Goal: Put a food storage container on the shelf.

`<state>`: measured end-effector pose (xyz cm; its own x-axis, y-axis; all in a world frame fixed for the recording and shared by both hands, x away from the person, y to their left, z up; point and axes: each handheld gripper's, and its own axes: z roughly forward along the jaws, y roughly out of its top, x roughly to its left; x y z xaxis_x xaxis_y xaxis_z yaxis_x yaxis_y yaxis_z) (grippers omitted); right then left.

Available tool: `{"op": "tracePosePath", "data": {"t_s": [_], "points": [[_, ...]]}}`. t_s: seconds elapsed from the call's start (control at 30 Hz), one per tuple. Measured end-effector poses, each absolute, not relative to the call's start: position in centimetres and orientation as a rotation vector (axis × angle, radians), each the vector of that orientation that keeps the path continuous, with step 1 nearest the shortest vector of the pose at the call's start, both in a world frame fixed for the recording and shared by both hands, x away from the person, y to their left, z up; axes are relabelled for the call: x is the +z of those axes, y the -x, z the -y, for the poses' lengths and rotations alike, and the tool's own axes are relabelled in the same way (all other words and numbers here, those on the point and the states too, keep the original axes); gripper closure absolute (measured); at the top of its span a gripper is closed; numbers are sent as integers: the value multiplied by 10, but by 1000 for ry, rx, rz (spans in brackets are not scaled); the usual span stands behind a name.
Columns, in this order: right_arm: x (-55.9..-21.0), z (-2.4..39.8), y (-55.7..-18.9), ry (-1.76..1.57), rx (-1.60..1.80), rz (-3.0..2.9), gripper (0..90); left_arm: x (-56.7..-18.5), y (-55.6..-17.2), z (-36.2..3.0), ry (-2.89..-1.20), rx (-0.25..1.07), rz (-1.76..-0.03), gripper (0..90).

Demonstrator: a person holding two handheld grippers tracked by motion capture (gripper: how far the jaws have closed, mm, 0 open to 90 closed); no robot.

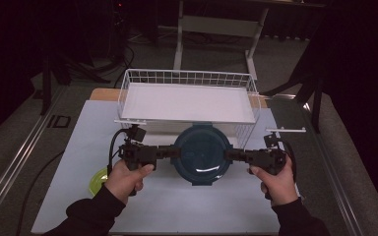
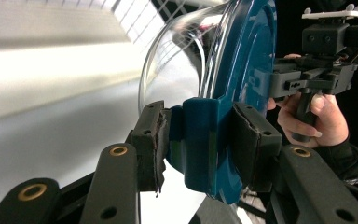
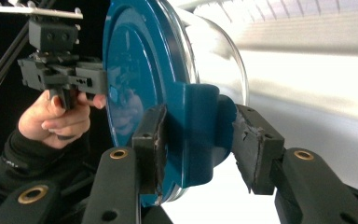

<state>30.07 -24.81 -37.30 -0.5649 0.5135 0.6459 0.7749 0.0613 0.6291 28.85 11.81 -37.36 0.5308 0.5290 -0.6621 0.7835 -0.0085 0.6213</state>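
A white wire basket (image 1: 187, 77) with a flat white floor stands at the tabletop's (image 1: 83, 132) far edge; a lime-green dish (image 1: 97, 181) lies near left.

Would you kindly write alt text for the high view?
Two hand-held grippers, left gripper and right gripper, clamp opposite side tabs of a round blue-lidded container above a white table, in front of a white wire basket.

Both hands sit low in the frame, left gripper (image 1: 173, 152) and right gripper (image 1: 228, 155) pointing inward (fingers (image 2: 151, 140) clamped).
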Motion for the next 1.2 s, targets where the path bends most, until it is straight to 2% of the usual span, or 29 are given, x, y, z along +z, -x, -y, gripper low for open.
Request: {"op": "tracePosePath", "data": {"t_s": [0.67,1.2], "points": [[-314,226,-356,1320,-1571,2100,559,-321,-341,-139,-1600,-209,-1105,570],[-309,216,-391,1397,-1533,2080,557,-321,-377,-145,-1574,-209,-1139,567]]}}
